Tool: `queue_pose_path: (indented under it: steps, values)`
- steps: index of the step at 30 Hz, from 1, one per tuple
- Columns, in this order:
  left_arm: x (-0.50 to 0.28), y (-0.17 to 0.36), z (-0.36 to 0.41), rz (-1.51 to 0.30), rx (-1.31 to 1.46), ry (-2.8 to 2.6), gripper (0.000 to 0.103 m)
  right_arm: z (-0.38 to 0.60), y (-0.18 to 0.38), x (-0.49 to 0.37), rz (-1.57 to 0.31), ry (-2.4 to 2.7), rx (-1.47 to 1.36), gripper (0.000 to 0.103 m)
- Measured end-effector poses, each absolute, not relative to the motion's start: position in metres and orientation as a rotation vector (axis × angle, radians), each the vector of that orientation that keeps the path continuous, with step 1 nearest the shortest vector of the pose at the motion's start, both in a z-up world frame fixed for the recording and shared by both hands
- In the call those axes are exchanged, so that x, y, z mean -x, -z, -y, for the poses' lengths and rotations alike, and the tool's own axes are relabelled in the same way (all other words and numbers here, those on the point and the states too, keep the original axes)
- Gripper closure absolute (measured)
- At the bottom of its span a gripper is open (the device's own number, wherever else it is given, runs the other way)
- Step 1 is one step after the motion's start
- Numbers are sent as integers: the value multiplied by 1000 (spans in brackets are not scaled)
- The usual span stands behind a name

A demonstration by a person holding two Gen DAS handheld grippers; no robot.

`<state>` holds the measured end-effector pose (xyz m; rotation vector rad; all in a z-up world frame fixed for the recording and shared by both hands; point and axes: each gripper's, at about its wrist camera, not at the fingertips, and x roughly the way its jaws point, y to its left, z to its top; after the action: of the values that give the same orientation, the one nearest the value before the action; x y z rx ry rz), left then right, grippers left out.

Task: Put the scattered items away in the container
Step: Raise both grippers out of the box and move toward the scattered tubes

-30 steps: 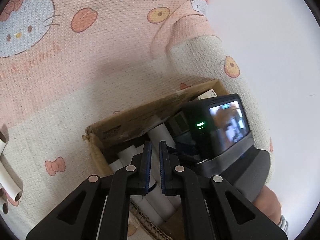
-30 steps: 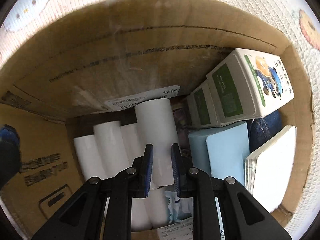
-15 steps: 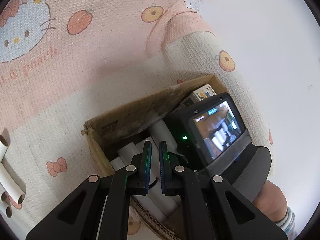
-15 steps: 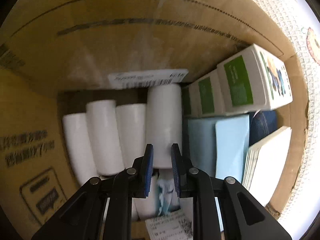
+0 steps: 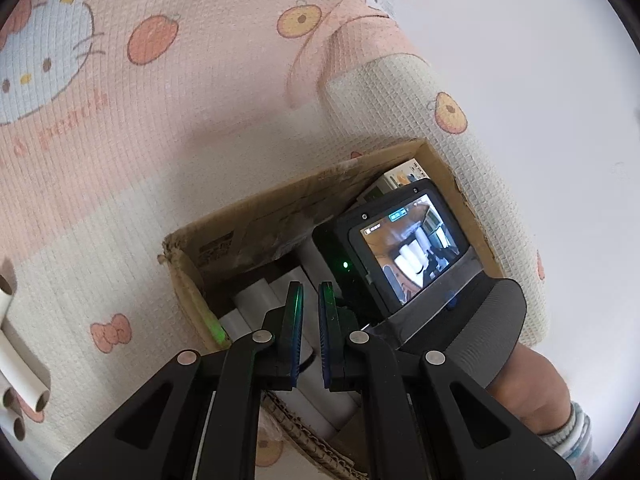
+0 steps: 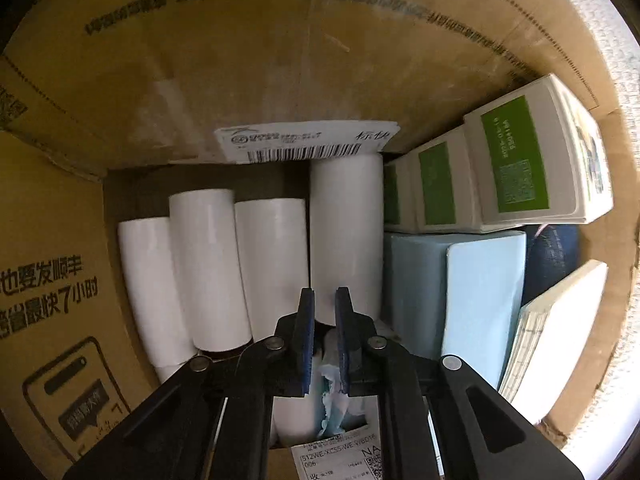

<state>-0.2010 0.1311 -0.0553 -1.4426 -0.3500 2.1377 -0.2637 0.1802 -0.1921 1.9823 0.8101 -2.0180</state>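
Observation:
An open cardboard box [image 5: 280, 204] stands on the play mat, and its inner wall [image 6: 280, 60] fills the right wrist view. Several white rolls [image 6: 204, 264] lie side by side on the box floor, with a longer roll [image 6: 344, 232] beside them. My right gripper [image 6: 324, 294] is down inside the box at the near end of that longer roll. Its jaws are closing to shut, and nothing is between the pads. My left gripper [image 5: 310, 288] hovers shut and empty over the box's near edge. Loose cardboard tubes [image 5: 20, 360] lie on the mat at far left.
In the box's right half are green-labelled white cartons [image 6: 516, 160], light blue packs [image 6: 480, 292], a paper pad [image 6: 560, 340] and something dark blue [image 6: 552, 260]. A person's hand [image 5: 528, 392] holds the right gripper's screen unit [image 5: 412, 256]. White floor [image 5: 520, 60] lies beyond the mat.
My right gripper has gone deeper into the box along the rolls and its jaws have drawn closer together. The left gripper has stayed put.

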Motion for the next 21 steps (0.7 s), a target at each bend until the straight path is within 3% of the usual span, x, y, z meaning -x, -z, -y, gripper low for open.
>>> queue_pose_path:
  steps: [7, 14, 17, 19, 21]
  values:
    - [193, 48, -132, 326, 1382, -2165, 94, -181, 153, 251, -711, 2104, -1904, 95]
    - [173, 37, -120, 374, 1277, -2199, 73, -180, 102, 221, -534, 2187, -1766, 95]
    - [165, 35, -116, 420, 1256, -2205, 72, -174, 83, 208, -561, 2237, -1684, 95]
    - [159, 33, -113, 439, 1242, -2209, 72, -166, 69, 144, -599, 2278, -1642, 95]
    - [153, 30, -111, 428, 1231, -2217, 72, -192, 74, 156, -628, 2295, -1611, 95]
